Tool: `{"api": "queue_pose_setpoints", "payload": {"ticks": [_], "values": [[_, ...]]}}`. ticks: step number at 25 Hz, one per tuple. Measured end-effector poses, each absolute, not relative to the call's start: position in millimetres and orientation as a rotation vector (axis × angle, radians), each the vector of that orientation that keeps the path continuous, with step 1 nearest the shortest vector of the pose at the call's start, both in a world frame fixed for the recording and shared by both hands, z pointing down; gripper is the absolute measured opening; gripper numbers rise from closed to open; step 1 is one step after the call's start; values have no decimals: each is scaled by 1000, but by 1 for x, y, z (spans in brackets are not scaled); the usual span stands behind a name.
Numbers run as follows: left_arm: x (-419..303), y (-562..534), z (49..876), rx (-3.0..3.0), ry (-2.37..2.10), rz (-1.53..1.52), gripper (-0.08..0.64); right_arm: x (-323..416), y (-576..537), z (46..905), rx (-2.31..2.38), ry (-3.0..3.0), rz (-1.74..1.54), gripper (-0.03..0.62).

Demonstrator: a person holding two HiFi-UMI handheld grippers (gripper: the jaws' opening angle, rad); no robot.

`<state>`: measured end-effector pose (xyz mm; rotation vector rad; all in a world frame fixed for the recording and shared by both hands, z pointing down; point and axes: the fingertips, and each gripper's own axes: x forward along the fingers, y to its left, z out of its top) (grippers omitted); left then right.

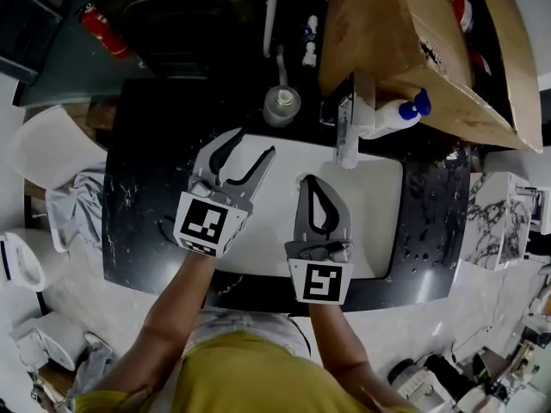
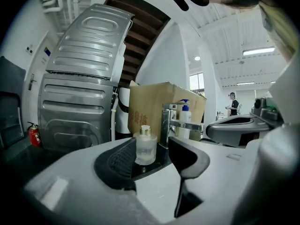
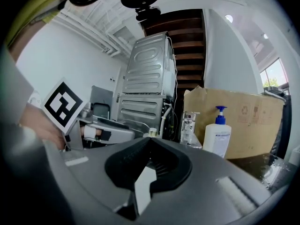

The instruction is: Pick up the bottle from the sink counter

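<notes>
A small clear glass bottle (image 1: 281,104) with a pale cap stands upright on the black sink counter (image 1: 142,188), behind the white basin (image 1: 379,205). My left gripper (image 1: 255,142) hovers over the basin's back left and is open, pointing at the bottle from a short way off. In the left gripper view the bottle (image 2: 145,146) shows in the gap beyond my left gripper (image 2: 151,144), with neither pad touching it. My right gripper (image 1: 308,181) is over the middle of the basin, shut and empty. In the right gripper view its jaws (image 3: 150,140) meet, and only the bottle's cap (image 3: 152,133) peeks over them.
A chrome faucet (image 1: 347,132) stands just right of the bottle. A white pump bottle with a blue head (image 1: 398,113) lies against a large cardboard box (image 1: 413,33) at the back right. A steel machine (image 2: 84,107) and a red fire extinguisher (image 1: 103,28) lie beyond the counter.
</notes>
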<state>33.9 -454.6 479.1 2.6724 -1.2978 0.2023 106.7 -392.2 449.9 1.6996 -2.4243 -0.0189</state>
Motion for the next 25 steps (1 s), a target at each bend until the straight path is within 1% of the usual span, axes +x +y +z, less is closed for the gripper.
{"api": "queue_pose_setpoints", "payload": {"ticks": [2, 6, 7, 8, 11, 14, 25], "values": [[36, -459, 488, 2672, -1305, 206, 240, 106, -395, 454, 1696, -2423, -20, 0], [42, -469, 499, 2683, -1326, 232, 245, 107, -399, 461, 1700, -2415, -6, 0], [44, -472, 501, 2683, -1327, 247, 272, 108, -400, 462, 1702, -2412, 0, 0], [46, -476, 501, 2685, -1332, 255, 282, 109, -400, 464, 1703, -2409, 5, 0], [50, -493, 499, 2694, -1348, 260, 282, 111, -403, 468, 1704, -2405, 18, 0], [55, -505, 503, 2690, -1339, 280, 313, 110, -405, 469, 1712, -2410, 31, 0], [71, -527, 521, 2687, -1312, 373, 344, 110, -409, 477, 1705, -2405, 65, 0]]}}
